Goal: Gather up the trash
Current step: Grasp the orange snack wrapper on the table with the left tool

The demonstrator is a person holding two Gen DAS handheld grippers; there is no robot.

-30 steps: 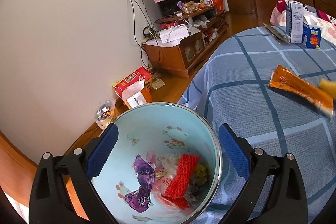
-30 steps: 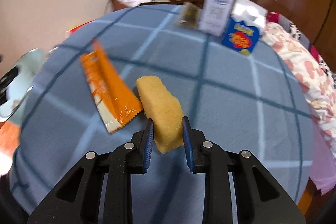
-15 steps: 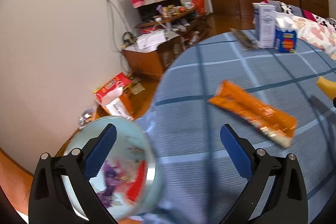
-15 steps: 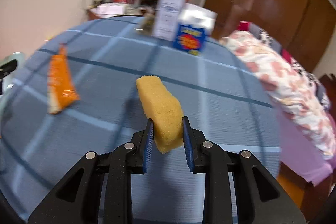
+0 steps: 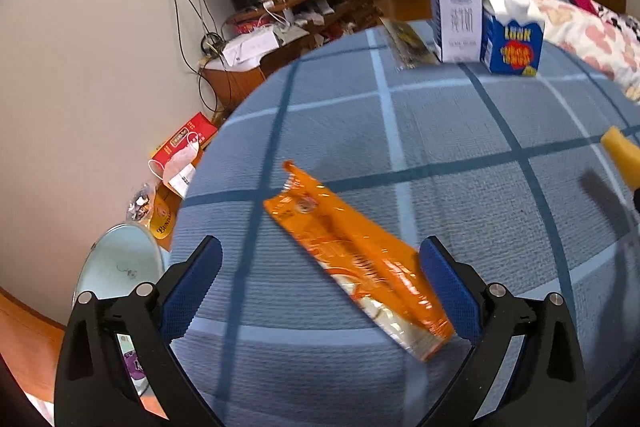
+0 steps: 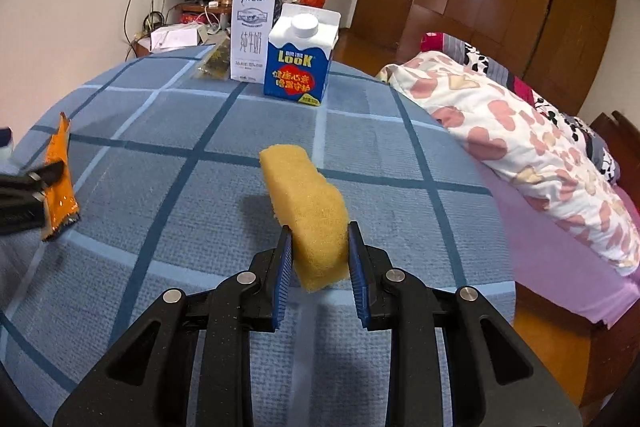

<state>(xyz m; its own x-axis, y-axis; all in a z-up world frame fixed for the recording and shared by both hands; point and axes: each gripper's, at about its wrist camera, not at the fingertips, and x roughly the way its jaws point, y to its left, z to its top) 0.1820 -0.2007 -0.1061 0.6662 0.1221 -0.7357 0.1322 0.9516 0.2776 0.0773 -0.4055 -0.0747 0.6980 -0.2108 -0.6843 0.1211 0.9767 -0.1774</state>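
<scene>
An orange snack wrapper [image 5: 356,263] lies flat on the blue checked tablecloth [image 5: 460,131], its near end between the wide-apart fingers of my open left gripper [image 5: 320,283]. The pads do not touch it. The light-blue trash bin [image 5: 116,267] stands beside the table at the lower left, partly hidden by the left finger. In the right wrist view my right gripper [image 6: 318,259] is shut on a yellow sponge [image 6: 308,203], held above the cloth. The wrapper [image 6: 60,171] and a left gripper finger show at that view's left edge. The sponge [image 5: 622,157] peeks in at the left view's right edge.
A white milk carton [image 6: 252,33], a blue juice carton [image 6: 300,59] and a small dark packet [image 6: 214,61] stand at the table's far side. A bed with a floral quilt [image 6: 520,143] lies to the right. A red box and bags [image 5: 180,155] sit on the floor by the wall.
My left gripper has swung from above the trash bin to over the table, and the orange wrapper now lies between its fingers. My right gripper has turned right, still holding the sponge.
</scene>
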